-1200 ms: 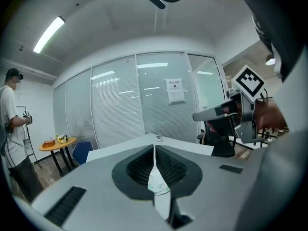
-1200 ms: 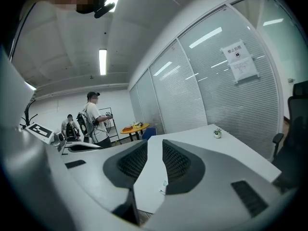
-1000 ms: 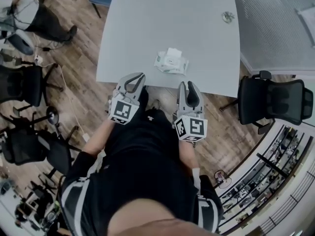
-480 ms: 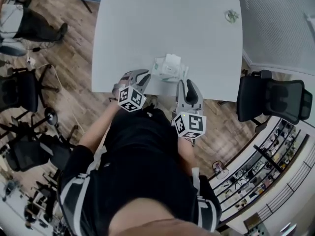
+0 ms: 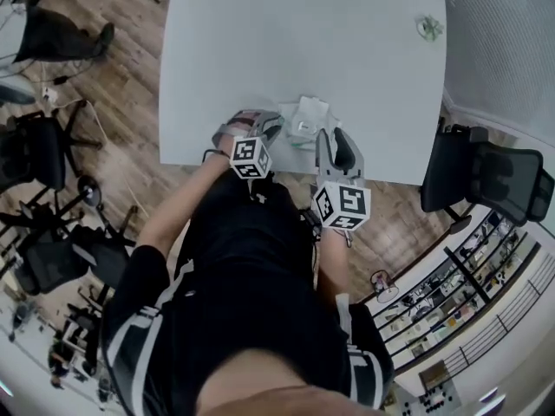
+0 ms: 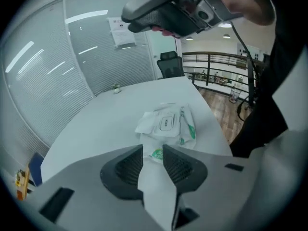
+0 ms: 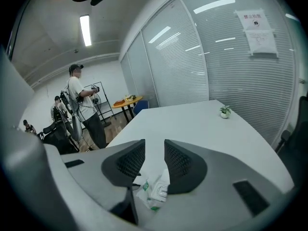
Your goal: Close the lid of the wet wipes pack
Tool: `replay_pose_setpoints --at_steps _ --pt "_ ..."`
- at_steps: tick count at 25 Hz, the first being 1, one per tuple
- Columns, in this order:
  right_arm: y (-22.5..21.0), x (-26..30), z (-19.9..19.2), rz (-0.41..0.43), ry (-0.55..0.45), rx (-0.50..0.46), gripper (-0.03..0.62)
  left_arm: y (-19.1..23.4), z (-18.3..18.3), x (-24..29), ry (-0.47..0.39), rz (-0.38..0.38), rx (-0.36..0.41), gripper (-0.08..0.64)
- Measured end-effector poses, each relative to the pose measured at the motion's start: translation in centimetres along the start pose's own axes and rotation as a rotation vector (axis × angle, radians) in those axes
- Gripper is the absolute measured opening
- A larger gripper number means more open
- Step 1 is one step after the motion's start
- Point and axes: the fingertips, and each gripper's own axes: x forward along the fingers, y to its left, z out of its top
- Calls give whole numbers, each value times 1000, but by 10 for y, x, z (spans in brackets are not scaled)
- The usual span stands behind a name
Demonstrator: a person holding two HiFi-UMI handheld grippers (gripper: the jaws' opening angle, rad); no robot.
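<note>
Right jaws: opening, apart, nothing between them; the right gripper (image 7: 154, 148) looks down on the pack (image 7: 156, 191), which lies just below its tips.
Left jaws: a narrow gap, empty; through it the left gripper (image 6: 153, 153) sees the pack (image 6: 166, 124) dead ahead at 12 o'clock, near but apart.
Just changed: a second ago both grippers hung short of the table's near edge, well apart from the pack. Now both are in over the edge, the left gripper (image 5: 264, 124) at the pack's 9 o'clock and the right gripper (image 5: 334, 135) at about its 4 o'clock.
Pack: on the table (image 5: 260, 42) at the 6 o'clock edge in the head view (image 5: 308, 124). It sits in the same spot, untouched as far as I can see.
Lid: the flap marked OPEN (image 6: 164, 124) faces up; whether it is sealed I cannot tell, and white material sticks out at its 9 o'clock side.
Meaning: the approach looks done and the pressing step comes next. Likely one gripper steadies the pack and the other pushes the flap flat.
</note>
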Motion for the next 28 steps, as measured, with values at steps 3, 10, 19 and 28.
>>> replay_pose_setpoints --at_steps 3,10,19,28 --pt "-9 20 -9 12 54 -3 141 -13 -12 23 52 -81 66 121" --pt "-36 71 -37 82 243 -28 143 -20 -22 47 82 -196 41 121" --pt "-50 123 -104 301 634 -314 141 -18 -24 47 88 -240 40 121" --pt "-63 163 -142 419 814 -437 141 -17 -24 50 93 -230 46 121"
